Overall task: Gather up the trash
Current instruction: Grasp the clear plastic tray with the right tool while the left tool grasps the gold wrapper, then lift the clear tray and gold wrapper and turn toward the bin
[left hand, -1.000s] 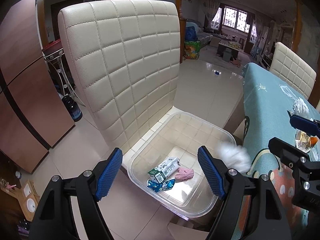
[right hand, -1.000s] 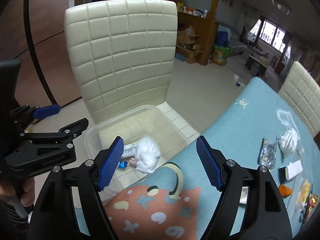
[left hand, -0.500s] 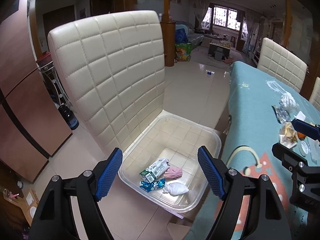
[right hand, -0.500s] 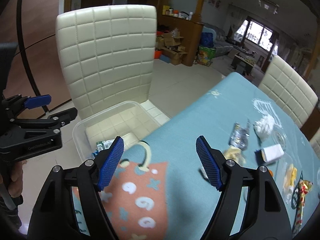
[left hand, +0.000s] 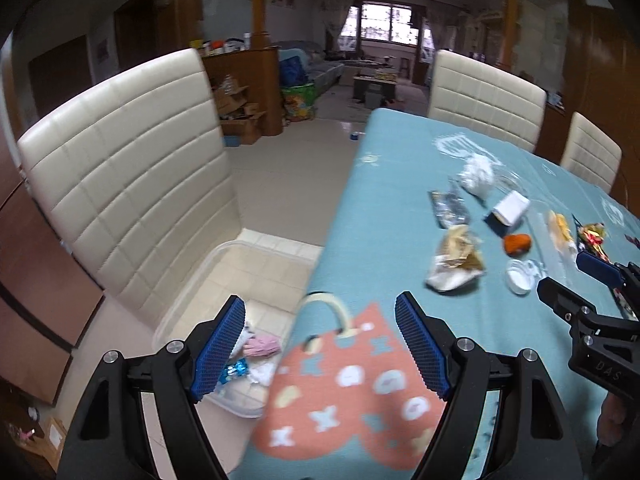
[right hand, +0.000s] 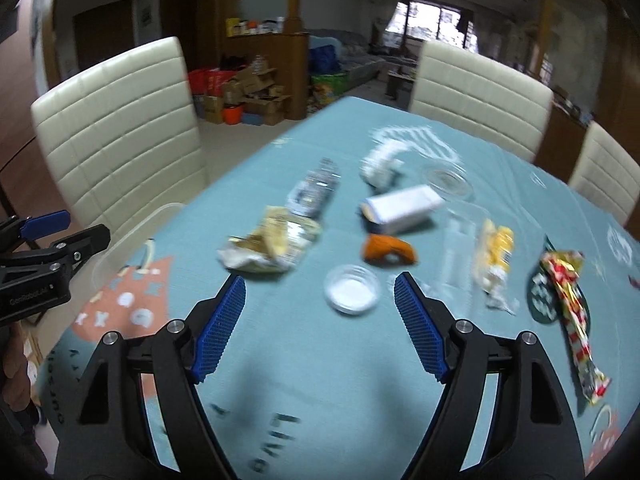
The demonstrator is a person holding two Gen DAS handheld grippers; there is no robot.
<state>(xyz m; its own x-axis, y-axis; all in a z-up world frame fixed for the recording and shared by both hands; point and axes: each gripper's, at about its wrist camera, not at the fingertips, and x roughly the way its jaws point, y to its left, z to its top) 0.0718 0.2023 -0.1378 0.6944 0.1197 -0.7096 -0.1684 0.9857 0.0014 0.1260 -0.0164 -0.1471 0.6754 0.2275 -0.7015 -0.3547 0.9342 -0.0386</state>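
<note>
Several wrappers (right hand: 266,248) beyond open jaws

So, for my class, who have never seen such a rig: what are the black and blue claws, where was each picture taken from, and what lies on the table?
They are two hand-held grippers, one per hand, each with a camera looking along its fingers. The left gripper sees a clear bin of collected trash on a chair. The right gripper looks over the blue tablecloth: a crumpled wrapper, an orange scrap, a small clear lid, a white box. Both grippers are open and hold nothing.
</note>
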